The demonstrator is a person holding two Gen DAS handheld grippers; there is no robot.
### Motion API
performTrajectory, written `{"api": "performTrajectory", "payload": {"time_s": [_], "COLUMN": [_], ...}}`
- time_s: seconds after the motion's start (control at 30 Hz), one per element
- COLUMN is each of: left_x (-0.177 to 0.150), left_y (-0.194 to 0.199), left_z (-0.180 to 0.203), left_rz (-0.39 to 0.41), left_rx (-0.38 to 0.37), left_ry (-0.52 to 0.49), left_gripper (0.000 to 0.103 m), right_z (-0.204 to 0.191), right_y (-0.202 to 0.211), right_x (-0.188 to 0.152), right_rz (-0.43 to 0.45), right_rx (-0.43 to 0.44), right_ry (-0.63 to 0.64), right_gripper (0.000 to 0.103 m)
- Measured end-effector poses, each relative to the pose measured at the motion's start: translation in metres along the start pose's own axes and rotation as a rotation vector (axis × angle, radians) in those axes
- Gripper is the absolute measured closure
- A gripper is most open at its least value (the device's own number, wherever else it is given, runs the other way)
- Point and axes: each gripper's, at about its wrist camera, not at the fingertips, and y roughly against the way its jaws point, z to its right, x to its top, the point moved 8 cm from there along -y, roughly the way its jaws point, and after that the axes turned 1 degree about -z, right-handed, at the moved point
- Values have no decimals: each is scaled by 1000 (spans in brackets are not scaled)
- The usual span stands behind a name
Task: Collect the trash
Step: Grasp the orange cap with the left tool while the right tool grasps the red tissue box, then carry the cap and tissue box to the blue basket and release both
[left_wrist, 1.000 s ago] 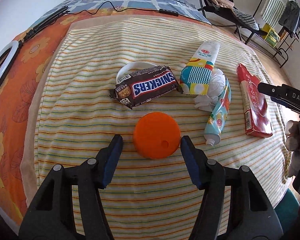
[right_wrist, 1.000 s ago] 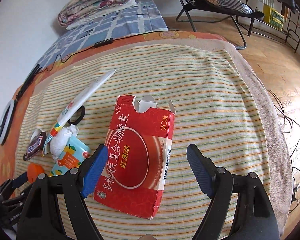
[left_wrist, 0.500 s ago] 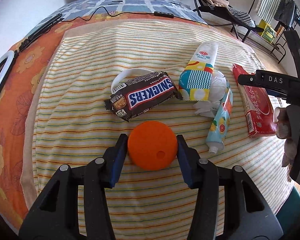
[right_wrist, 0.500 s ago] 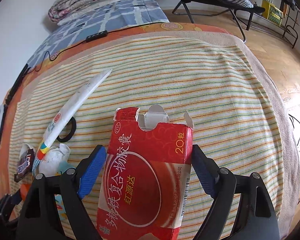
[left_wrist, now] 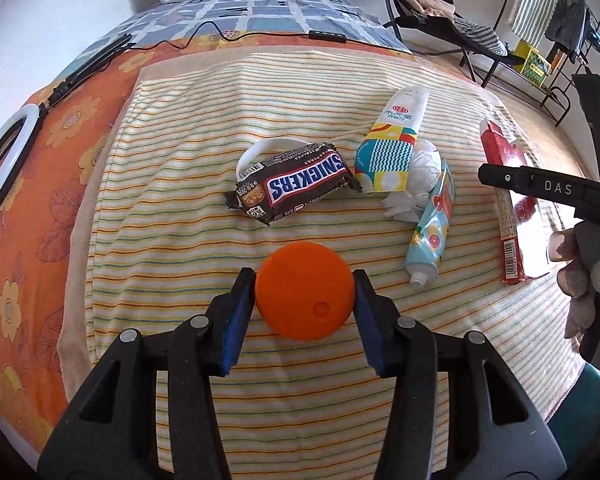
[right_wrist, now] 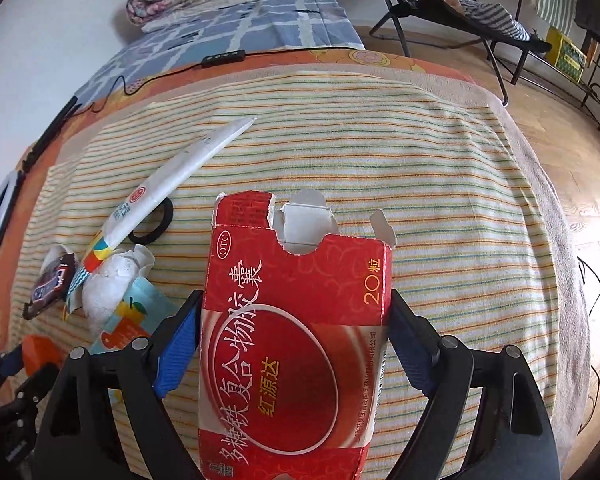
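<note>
Left wrist view: the left gripper [left_wrist: 305,294] now has its blue pads tight against both sides of the orange round lid [left_wrist: 305,291]; a second ago the pads stood apart from it, so the jaws have closed to about half their spread and then stopped.
Orange lid, place: near centre of the striped cloth [left_wrist: 172,184], just this side of the Snickers wrapper [left_wrist: 296,188], and it looks to be resting on the cloth.
Right wrist view: the right gripper [right_wrist: 296,344] has the red medicine carton [right_wrist: 296,340] between its jaws, which stand wide; the right pad lies against the carton's edge and the left pad right at the other edge. A second ago the carton lay flat, off to the left of the jaws; now it fills the gap and its torn flap end points to the far side.
Right grip: wide jaws on a wide box; I judge it held, since the carton seems lifted toward the camera, though firm pressure cannot be confirmed.
Left on the cloth: crumpled tissue [left_wrist: 422,166], the patterned white tube [left_wrist: 392,148] and the fruit-print tube [left_wrist: 432,228] at centre right, a black hair tie [right_wrist: 154,226] farther off.
Meaning for the task: both hands appear loaded with one piece each, so carrying them to a bin is likely next; no bin is in sight.
</note>
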Motion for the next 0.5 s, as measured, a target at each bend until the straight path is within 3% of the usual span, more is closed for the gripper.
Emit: {"api": "performTrajectory", "payload": {"time_s": [0.5], "left_x": [-17], "left_y": [63], "left_z": [20], "left_rz": [72], "left_rx": [8], "left_ry": [-27], "left_gripper": [54], "right_z": [-6], "right_y": [82], "right_x": [-21], "right_rz": [199], "right_rx": [24], "right_ry": [108], "right_gripper": [19]}}
